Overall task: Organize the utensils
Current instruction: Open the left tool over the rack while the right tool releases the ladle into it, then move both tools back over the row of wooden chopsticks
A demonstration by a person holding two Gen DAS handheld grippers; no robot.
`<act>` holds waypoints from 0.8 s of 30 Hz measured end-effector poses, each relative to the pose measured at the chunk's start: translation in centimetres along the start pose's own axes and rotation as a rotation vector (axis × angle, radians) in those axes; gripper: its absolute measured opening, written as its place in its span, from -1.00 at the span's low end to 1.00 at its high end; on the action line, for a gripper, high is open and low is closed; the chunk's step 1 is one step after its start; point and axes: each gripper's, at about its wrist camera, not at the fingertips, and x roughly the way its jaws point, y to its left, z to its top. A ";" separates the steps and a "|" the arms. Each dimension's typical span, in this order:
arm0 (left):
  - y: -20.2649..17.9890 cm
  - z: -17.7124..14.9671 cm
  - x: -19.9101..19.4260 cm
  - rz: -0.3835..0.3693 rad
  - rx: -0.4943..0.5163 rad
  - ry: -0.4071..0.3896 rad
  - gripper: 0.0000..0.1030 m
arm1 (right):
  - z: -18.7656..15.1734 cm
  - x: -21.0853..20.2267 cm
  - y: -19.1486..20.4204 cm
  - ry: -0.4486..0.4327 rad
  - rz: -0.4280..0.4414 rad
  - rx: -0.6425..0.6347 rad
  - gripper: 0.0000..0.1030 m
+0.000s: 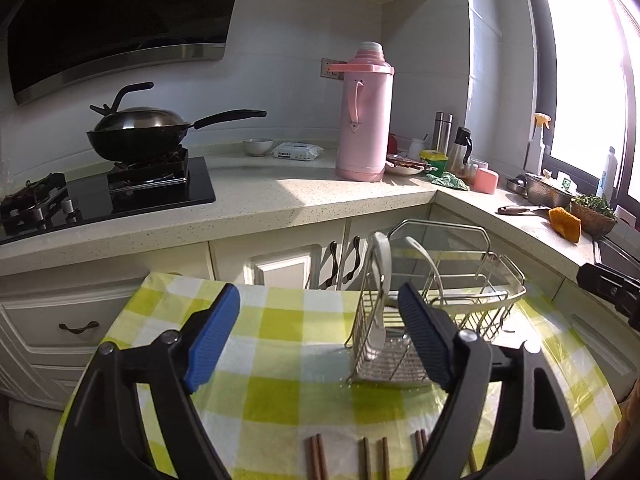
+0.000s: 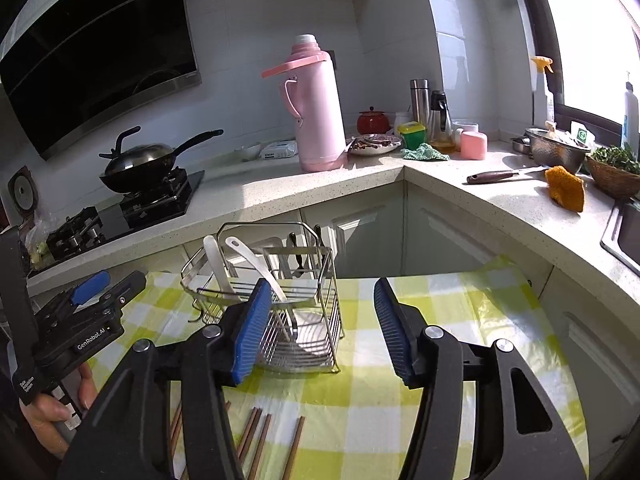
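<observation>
Checked tablecloth | both grippers' fingers apart, empty | only R view: hand holding L gripper

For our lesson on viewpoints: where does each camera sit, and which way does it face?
Left wrist: on the left gripper, facing the utensil rack, stove and wok; own open jaws show.
Right wrist: on the right gripper, facing the same rack; open jaws, left gripper and holding hand show.
Shared: rack, chopsticks, pink thermos.
</observation>
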 end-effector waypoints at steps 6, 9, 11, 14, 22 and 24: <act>2.5 -3.4 -3.5 0.021 -0.012 0.035 0.81 | -3.6 -2.8 -0.5 0.015 -0.012 0.038 0.24; 3.4 -5.3 -5.0 0.023 -0.012 0.047 0.91 | -5.7 -3.8 -0.4 0.031 -0.023 0.042 0.40; 3.6 -6.8 -6.0 0.026 0.007 0.060 0.91 | -7.1 -4.4 -0.4 0.042 -0.029 0.043 0.46; 3.8 -8.7 -6.9 0.032 0.024 0.083 0.91 | -9.1 -4.7 -0.1 0.068 -0.046 0.036 0.54; 4.6 -12.8 -7.7 -0.001 -0.022 0.135 0.91 | -13.2 -4.2 1.1 0.131 -0.075 0.003 0.58; 4.9 -13.5 -7.6 -0.013 -0.033 0.155 0.91 | -14.0 -3.7 1.3 0.148 -0.076 0.000 0.58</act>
